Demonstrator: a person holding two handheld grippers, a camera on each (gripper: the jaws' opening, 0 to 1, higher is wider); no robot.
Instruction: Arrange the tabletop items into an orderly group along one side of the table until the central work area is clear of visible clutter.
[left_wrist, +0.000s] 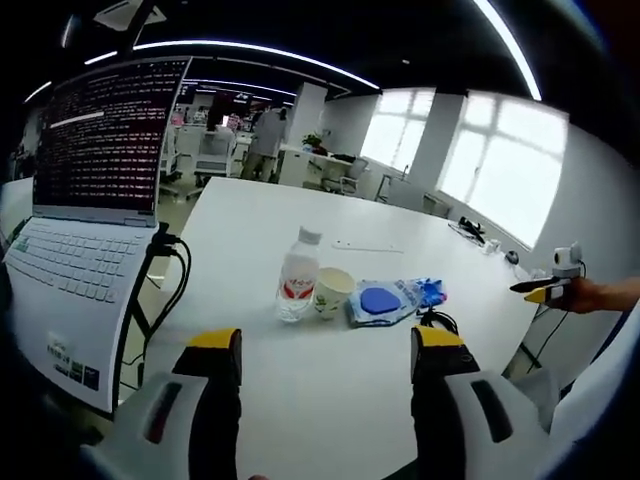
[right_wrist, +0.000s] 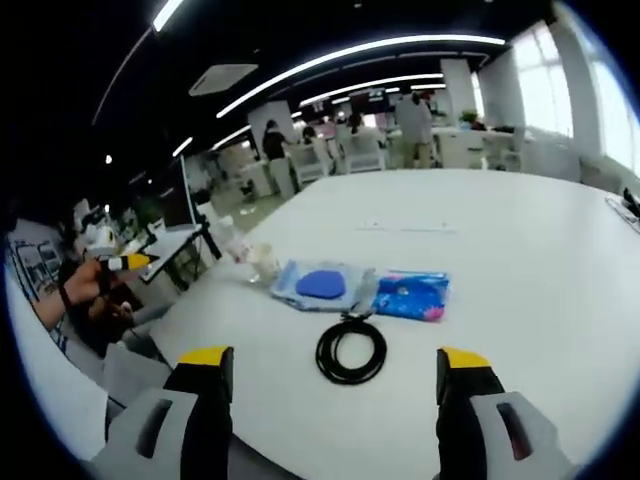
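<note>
in the left gripper view, an open laptop (left_wrist: 95, 215) is sitting at the left edge of the white table (left_wrist: 330, 380), its screen glowing with lines of text and a black cable (left_wrist: 165, 285) hanging down its near side. the left gripper (left_wrist: 325, 345) is hovering above the table with its yellow-tipped jaws standing wide apart and nothing between them. further right, near the middle of the table, a clear water bottle (left_wrist: 297, 275) with a red label is standing upright, and a paper cup (left_wrist: 333, 292) is standing just beside it on its right. touching the cup's right side, a clear packet with a blue round thing inside (left_wrist: 380, 302) is lying flat, with a blue patterned pouch (left_wrist: 428, 292) at its far end. a coil of black cord (left_wrist: 436, 320) is peeking out behind the right jaw. at the far right edge, a hand is holding the other gripper, whose yellow tip is showing.

in the right gripper view, a hand at the left is holding the other gripper's yellow tip beside the table edge. the right gripper (right_wrist: 335, 375) is hanging over the table, jaws spread wide and gripping nothing. the bottle (right_wrist: 232, 240) and cup (right_wrist: 264, 262) are blurring together near the left edge of the table (right_wrist: 520, 260). right of them the packet (right_wrist: 320, 285) and the pouch (right_wrist: 412, 296) are lying side by side, touching. the cord (right_wrist: 351, 350) is lying coiled just in front of them, between the jaws
</note>
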